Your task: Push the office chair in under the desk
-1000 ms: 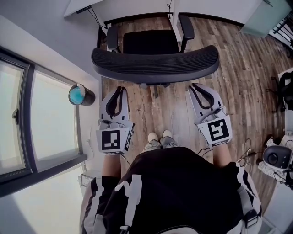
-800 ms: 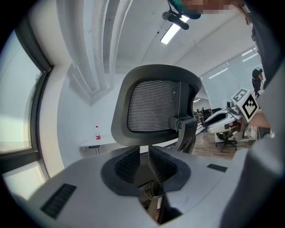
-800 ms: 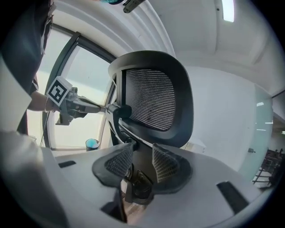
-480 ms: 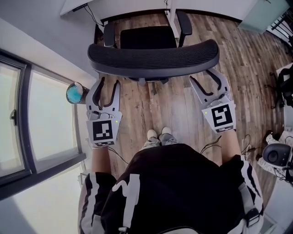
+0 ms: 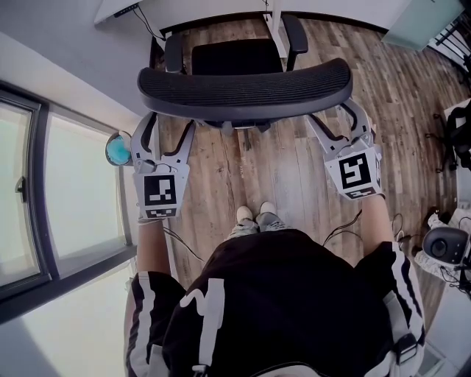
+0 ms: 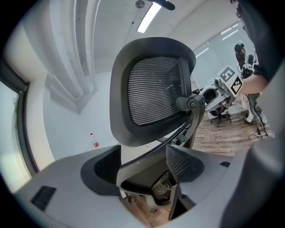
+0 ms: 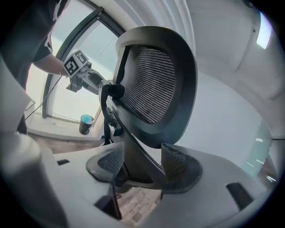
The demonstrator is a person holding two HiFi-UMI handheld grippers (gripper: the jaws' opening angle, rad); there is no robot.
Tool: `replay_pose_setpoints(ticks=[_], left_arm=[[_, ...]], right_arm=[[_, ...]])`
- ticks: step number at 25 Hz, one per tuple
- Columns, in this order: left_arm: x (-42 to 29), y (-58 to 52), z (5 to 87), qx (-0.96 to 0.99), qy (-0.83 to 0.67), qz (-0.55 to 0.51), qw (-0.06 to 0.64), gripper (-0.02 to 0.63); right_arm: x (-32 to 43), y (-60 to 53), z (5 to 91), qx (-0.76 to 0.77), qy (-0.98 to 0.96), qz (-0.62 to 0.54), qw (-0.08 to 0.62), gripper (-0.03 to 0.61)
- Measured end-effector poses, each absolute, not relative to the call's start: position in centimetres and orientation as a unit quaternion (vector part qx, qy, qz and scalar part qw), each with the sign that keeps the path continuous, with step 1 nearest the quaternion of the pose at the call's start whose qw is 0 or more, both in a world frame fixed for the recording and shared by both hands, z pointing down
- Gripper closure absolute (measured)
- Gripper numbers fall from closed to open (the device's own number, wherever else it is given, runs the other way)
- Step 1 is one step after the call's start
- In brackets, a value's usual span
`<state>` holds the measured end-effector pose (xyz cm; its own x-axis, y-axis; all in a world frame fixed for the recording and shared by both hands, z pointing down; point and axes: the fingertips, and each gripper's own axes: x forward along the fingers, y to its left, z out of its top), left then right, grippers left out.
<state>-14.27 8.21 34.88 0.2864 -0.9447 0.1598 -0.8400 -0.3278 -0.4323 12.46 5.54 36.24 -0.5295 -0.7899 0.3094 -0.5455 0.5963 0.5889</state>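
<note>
While the office chair (image 5: 243, 88) stands at twelve o'clock in the head view, its square black seat (image 5: 237, 59) lies just short of the white worktop (image 5: 221, 9), nearly all of it in the open, with a padded armrest on either side. We see the backrest (image 6: 153, 91) as a broad curved band of black ribbed mesh in a smooth dark frame, turned toward us. Our left claw (image 5: 168, 129), at ten o'clock, and right claw (image 5: 340, 125), at two o'clock, reach up to the band's two ends. Both have just been opening and now stand spread. In each gripper view the backrest's dark frame shows in the gap between the textured pads (image 6: 180, 164), which don't press on it. Beneath lies the wood-plank floor (image 5: 287, 169), and a round blue-topped cup (image 5: 119, 150) sits at about nine o'clock, beside the window (image 5: 44, 191).
</note>
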Motion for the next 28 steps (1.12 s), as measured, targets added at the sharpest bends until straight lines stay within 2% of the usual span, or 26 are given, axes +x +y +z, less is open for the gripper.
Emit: replay_pose_setpoints(ticks=[6,28], left_arm=[[-14.2,7.2,36.1,-0.793,0.543,-0.236,0.144,0.264],[-15.1,4.0,39.9,-0.785,0.494,-0.333,0.17,0.253]], right_arm=[[12.6,5.7,36.6,0.395,-0.838,-0.236,0.293,0.333],[13.2,0.7,39.2,0.369,-0.817,-0.256,0.363,0.299]])
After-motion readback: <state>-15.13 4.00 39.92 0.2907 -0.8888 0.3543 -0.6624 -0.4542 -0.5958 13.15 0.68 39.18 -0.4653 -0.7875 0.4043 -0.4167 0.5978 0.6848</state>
